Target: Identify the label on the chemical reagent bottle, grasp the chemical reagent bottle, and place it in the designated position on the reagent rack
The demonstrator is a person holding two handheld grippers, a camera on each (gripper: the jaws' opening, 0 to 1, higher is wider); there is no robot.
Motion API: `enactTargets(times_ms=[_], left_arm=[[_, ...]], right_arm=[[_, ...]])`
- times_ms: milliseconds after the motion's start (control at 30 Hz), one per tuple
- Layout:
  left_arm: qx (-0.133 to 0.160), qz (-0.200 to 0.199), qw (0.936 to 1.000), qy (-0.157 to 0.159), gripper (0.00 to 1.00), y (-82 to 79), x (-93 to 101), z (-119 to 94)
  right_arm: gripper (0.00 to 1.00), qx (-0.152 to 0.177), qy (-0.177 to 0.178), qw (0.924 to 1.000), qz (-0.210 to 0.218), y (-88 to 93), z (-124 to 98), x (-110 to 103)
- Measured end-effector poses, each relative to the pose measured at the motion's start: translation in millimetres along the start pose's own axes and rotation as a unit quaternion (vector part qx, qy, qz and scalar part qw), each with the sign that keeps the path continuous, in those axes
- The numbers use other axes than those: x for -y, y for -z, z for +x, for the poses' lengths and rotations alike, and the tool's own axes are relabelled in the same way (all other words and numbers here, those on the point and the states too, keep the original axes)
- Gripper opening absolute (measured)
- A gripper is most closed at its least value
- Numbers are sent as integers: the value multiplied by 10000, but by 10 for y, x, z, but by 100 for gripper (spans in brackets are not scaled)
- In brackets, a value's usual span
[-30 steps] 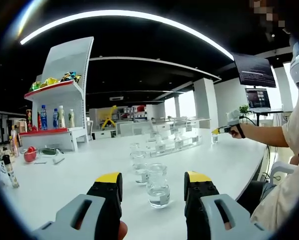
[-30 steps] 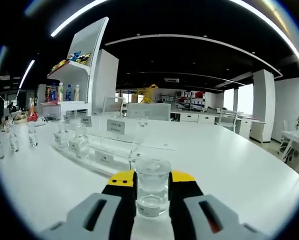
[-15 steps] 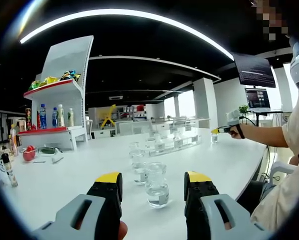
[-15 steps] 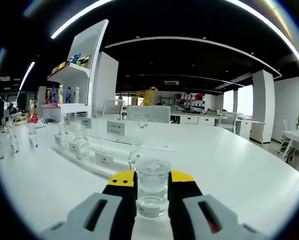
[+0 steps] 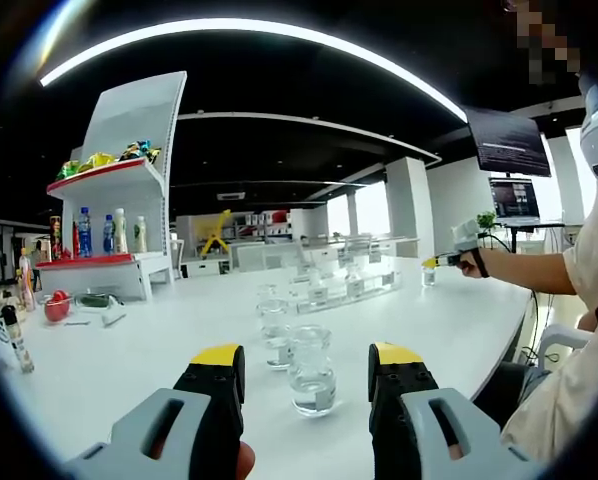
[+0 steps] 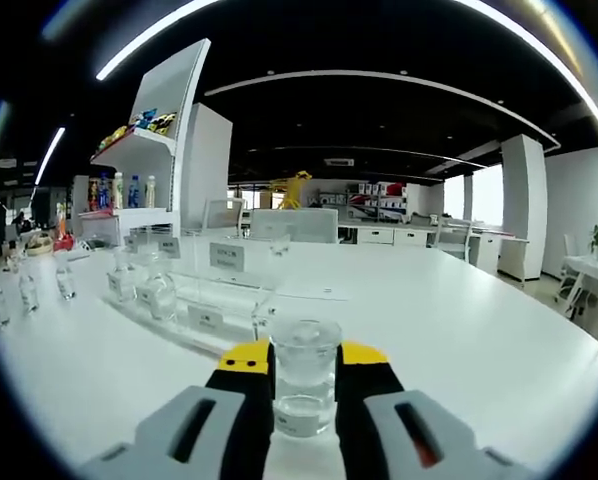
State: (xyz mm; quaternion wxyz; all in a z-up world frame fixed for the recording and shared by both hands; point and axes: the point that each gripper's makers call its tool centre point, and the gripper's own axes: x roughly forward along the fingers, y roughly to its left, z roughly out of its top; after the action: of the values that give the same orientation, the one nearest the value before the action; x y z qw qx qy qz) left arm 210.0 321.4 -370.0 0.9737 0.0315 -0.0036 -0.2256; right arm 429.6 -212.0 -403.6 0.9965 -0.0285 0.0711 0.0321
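Observation:
In the right gripper view my right gripper (image 6: 302,362) is shut on a clear glass reagent bottle (image 6: 303,372) with a white label, held just above the white table. Beyond it stands the clear acrylic reagent rack (image 6: 219,300) with name tags, holding two bottles (image 6: 161,290) at its left end. In the left gripper view my left gripper (image 5: 307,362) is open, its yellow-tipped jaws either side of a clear bottle (image 5: 312,371) standing on the table just ahead. Two more bottles (image 5: 276,330) stand behind it. The right gripper (image 5: 449,260) shows far right, beside the rack (image 5: 344,285).
A white shelf unit (image 5: 119,210) with coloured drink bottles and snacks stands at the back left. Small items and a red object (image 5: 57,308) lie near it. A person's arm (image 5: 524,270) and white shirt are at the right. Several bottles (image 6: 29,285) stand left of the rack.
Almost nothing has changed; both views drifted slightly. The right gripper stays shut on its bottle and the left gripper stays open.

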Motion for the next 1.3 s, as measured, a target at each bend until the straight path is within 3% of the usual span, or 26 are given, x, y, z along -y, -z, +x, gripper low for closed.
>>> enactTargets(times_ms=[267,900,1300], left_arm=[[25,-23,10000,44,49,7,22,11],[56,-17,10000,16,49,-14,8,-9],[63,-34,10000,0,49,-4,-4,-19]], right_arm=[[22,57,-43,10000,-52,-72,-38,-33],[22,137,-417,9989,-132,-297,31,-373],[22,387,-654,9970,-145,-680,125,-645]])
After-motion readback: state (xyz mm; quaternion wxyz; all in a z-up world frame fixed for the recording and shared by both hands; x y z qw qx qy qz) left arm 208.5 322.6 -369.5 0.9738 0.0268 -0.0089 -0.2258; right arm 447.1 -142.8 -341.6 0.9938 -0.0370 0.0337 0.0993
